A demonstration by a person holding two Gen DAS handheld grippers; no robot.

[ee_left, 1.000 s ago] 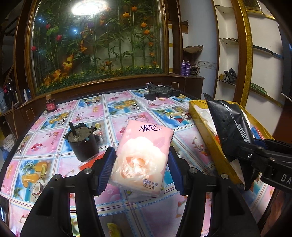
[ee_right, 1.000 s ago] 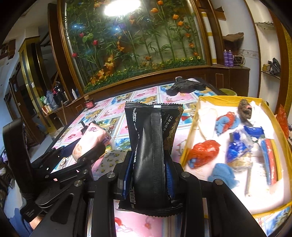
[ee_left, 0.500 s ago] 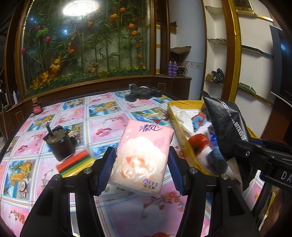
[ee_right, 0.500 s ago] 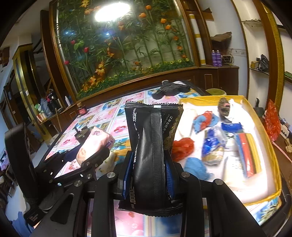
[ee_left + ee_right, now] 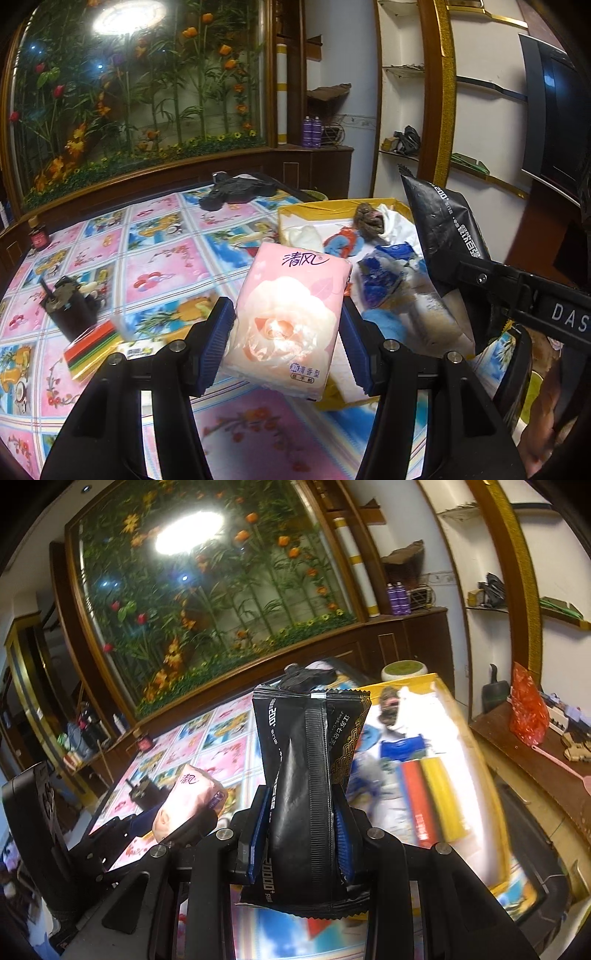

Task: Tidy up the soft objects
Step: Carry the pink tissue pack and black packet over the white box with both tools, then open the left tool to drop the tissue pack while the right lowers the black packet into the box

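Both hand-held grippers had swung toward the yellow-rimmed tray [image 5: 295,214] of soft items ahead, the left hand-held gripper [image 5: 287,328] clamped on the pink plastic-wrapped tissue pack [image 5: 291,314], the right hand-held gripper [image 5: 301,830] on the black foil pouch [image 5: 306,775], suggesting imminent drop-off.

Left gripper [image 5: 286,330]: occupying the lower centre of the left wrist view, black arms rising from the bottom edge, blue ribbed pads [image 5: 218,341] pressing in on both sides of the pink tissue pack [image 5: 286,317], which is sitting upright and slightly tilted between them. In the right wrist view this gripper is showing at lower left.

Right gripper [image 5: 302,836]: filling the lower centre of the right wrist view, jaws drawn narrow, blue pads [image 5: 258,843] squeezing the waist of the black packet [image 5: 303,797], which is standing upright above them. In the left wrist view it is reaching in from the right edge.
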